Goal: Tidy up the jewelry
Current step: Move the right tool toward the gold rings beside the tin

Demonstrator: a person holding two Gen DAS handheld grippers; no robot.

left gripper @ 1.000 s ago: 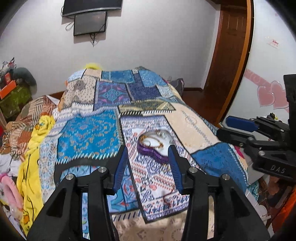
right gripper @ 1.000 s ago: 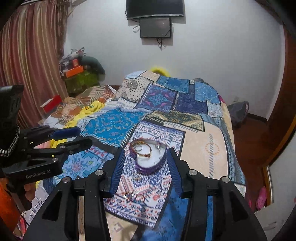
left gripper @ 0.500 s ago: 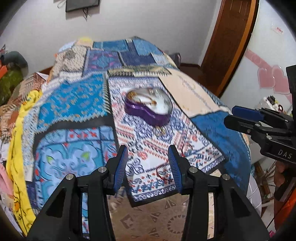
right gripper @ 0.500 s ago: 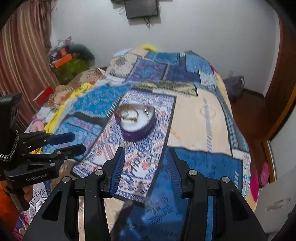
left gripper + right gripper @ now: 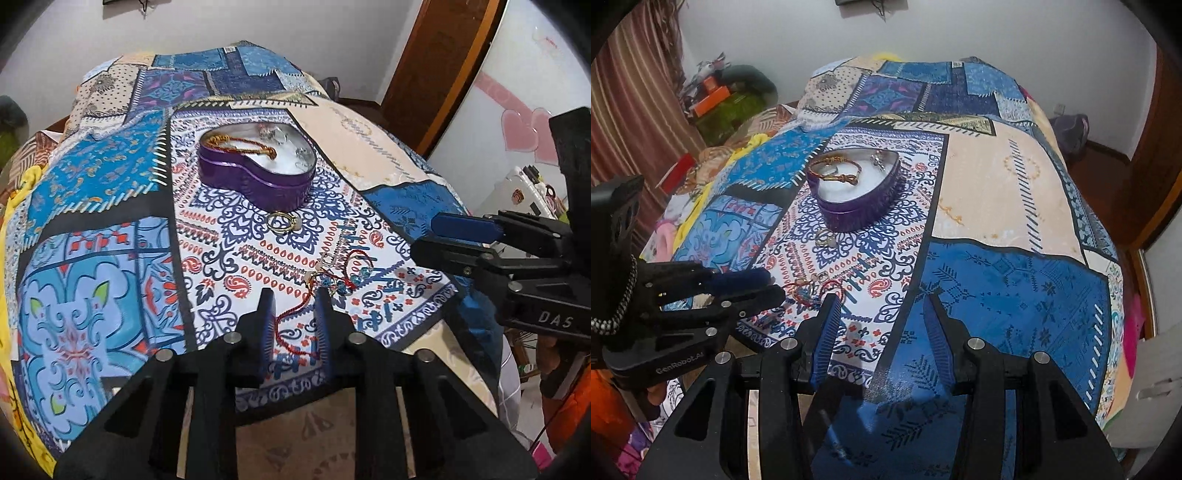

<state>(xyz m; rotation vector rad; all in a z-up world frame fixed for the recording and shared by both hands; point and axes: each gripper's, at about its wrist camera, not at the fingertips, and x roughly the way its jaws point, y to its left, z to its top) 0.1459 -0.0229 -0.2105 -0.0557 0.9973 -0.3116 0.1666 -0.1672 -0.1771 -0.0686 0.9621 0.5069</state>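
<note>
A purple heart-shaped tin (image 5: 255, 177) stands open on the patterned bed cover, with a red-gold bracelet (image 5: 240, 144) and small silver pieces inside; it also shows in the right wrist view (image 5: 855, 192). Gold rings (image 5: 282, 222) lie just in front of it. A tangle of red cord and blue-stone jewelry (image 5: 332, 273) lies nearer. My left gripper (image 5: 293, 299) is open, its fingers straddling the red cord's tail (image 5: 291, 317). My right gripper (image 5: 882, 295) is open and empty, hovering over the cover right of the tangle (image 5: 812, 286).
The patchwork cover (image 5: 1015, 295) drapes the whole bed. Its near edge (image 5: 314, 421) drops off just under the grippers. A wooden door (image 5: 443, 55) stands at the right, and clutter and a striped curtain (image 5: 624, 92) at the left.
Both grippers have moved forward and down toward the bed. The left jaws have narrowed around the red cord. The tin now looks closer in both views.
</note>
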